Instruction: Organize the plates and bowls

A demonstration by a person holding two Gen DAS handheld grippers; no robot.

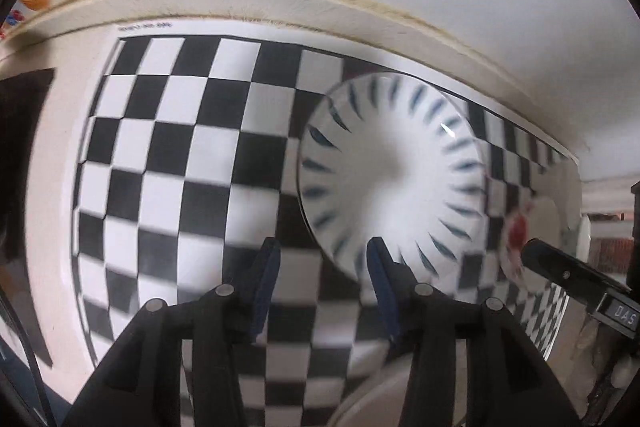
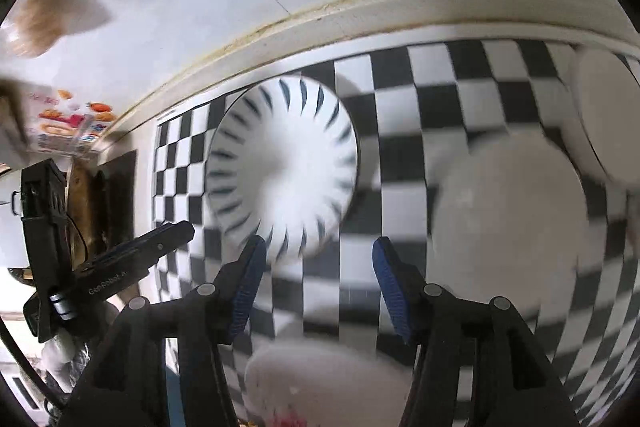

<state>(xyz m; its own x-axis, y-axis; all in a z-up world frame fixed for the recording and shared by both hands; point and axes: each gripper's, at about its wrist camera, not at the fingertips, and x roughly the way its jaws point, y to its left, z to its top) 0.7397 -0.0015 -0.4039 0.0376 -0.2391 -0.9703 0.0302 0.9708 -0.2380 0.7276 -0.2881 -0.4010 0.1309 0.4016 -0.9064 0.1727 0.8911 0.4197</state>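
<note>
A white bowl with dark blue radial strokes sits on a black-and-white checkered sheet. My left gripper hangs over the sheet just left of the bowl, jaws apart with only the sheet between them; its right finger overlaps the bowl's near rim in the picture. My right gripper is open and empty, just below and right of the bowl. A plain white plate lies to its right, blurred. A dish with red marks lies near the front.
Another white dish sits at the far right of the sheet. A cream ledge and white wall bound the back. Colourful packaging and dark clutter stand at the left. Each gripper shows in the other's view: the right one, the left one.
</note>
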